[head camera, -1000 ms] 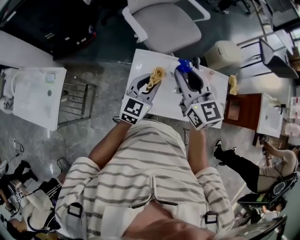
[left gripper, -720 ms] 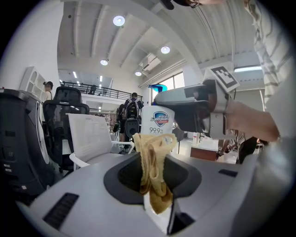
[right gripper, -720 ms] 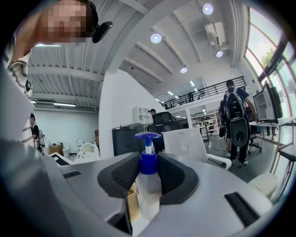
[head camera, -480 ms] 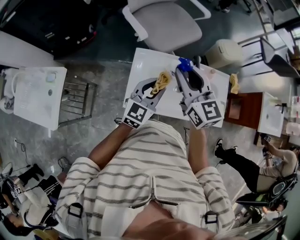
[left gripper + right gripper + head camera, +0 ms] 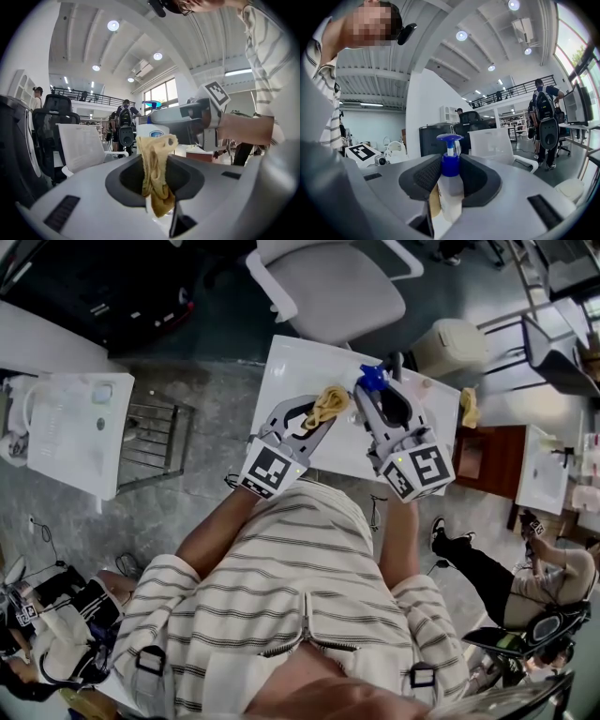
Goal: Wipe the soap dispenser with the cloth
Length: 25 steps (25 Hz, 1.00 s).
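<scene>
Clamping the soap dispenser (image 5: 450, 186) by its clear body, your right gripper (image 5: 449, 174) holds it upright, with the blue pump on top and the white table (image 5: 292, 362) beneath the dispenser. Your left gripper (image 5: 157, 190) is pinched shut on the bunched yellow cloth (image 5: 157, 166), just left of the dispenser; whether they touch can't be told. The dispenser carries a blue emblem and a tan side label, and the print on both is too small to read.
</scene>
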Tool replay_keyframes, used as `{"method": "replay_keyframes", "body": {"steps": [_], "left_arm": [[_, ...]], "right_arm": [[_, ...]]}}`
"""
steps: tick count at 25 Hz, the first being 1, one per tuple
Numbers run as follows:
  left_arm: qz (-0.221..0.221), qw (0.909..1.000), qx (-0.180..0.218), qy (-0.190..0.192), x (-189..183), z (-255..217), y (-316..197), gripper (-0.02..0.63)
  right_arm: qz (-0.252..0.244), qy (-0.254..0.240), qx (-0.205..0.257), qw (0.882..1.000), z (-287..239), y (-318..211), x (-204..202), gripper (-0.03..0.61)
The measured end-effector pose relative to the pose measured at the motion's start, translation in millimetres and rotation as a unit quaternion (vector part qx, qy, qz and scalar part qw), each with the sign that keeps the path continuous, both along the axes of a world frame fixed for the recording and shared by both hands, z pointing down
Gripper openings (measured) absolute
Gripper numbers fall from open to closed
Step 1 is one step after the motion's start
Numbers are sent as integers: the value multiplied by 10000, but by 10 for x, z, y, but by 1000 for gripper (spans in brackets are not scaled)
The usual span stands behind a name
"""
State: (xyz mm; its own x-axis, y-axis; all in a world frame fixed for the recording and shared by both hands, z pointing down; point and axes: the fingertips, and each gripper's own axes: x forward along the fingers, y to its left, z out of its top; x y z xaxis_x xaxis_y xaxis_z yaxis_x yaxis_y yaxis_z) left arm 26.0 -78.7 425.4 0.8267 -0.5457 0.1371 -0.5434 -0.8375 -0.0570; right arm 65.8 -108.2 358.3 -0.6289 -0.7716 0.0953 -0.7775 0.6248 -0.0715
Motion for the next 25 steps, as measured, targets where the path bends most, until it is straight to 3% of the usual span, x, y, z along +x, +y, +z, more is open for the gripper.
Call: {"method": "replay_keyframes", "body": {"steps": [10,17,21,25], "left_arm": [[467,9988,-63,132,-78,-80,-52,97],[951,9954,-93,94,-168,-71,-60,97],[830,9961,-238,186,-199,-54,-148,96],[1135,9933,-198,120,-208,-51,-86,95]], "right_arm": [[-431,245,118,9987,4,116,-10,124],[-1037,532,151,9931,29,249,-87,124],[-1471,440,112,9881,64,375,-152,124],[-1751,352,42,9839,109,479,-205,124]]}}
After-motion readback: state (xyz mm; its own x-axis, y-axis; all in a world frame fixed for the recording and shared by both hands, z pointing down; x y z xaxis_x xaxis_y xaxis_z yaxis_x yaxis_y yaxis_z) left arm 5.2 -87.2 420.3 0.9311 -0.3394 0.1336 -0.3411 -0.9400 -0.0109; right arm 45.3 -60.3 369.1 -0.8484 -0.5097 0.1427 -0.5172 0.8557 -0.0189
